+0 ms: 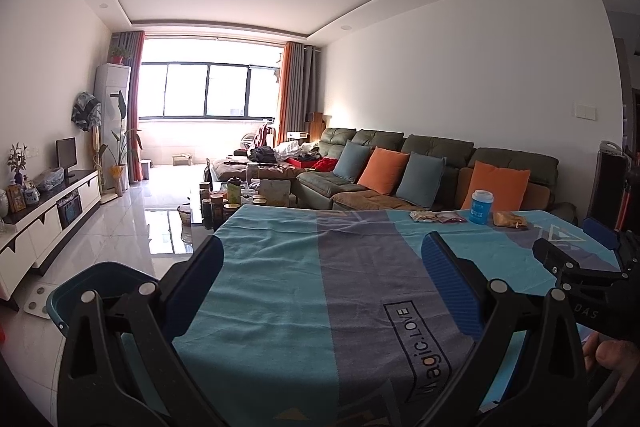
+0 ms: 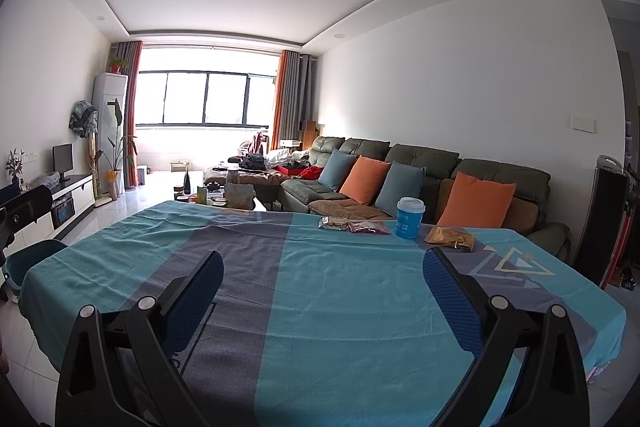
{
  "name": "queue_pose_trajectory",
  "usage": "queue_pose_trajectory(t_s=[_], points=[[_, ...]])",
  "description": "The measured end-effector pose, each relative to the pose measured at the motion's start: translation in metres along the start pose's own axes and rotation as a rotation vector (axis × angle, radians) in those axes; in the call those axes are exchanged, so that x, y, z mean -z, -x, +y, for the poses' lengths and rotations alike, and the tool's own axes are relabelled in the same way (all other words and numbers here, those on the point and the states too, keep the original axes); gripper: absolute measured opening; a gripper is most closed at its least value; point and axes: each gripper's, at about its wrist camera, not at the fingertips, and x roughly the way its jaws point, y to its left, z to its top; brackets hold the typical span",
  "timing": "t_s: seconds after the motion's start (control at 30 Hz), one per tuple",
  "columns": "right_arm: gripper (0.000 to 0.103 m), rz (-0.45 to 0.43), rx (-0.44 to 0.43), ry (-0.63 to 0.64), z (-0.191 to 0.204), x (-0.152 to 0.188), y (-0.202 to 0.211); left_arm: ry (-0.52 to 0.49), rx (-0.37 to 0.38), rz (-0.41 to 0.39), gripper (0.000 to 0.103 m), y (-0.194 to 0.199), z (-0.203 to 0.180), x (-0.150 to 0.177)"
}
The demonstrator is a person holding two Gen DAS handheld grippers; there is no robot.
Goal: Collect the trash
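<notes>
Trash lies along the far right side of a table under a teal and grey cloth [image 2: 320,287]: a blue paper cup with a white lid [image 2: 409,218], a brown crumpled wrapper [image 2: 450,238], a dark red wrapper [image 2: 368,227] and a pale snack packet [image 2: 333,223]. The left wrist view shows the same cup [image 1: 481,207] and brown wrapper [image 1: 509,219]. A teal bin [image 1: 92,283] stands on the floor at the table's left side. My left gripper [image 1: 322,263] is open over the near cloth, holding nothing. My right gripper [image 2: 322,275] is open too, well short of the trash.
A green sofa [image 2: 420,167] with orange and blue cushions runs behind the table. A cluttered coffee table [image 1: 240,195] stands beyond the far edge. A white TV cabinet [image 1: 44,223] lines the left wall. A tall black heater [image 2: 604,219] stands at the right.
</notes>
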Motion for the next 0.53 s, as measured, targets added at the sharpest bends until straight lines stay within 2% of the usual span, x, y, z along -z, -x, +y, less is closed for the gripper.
queue_pose_trajectory(t_s=[0.53], points=[[0.096, -0.012, 0.003, -0.006, 0.0000, 0.0006, 0.0014, -0.016, -0.008, 0.005, 0.098, -0.0042, -0.0021, 0.0033]])
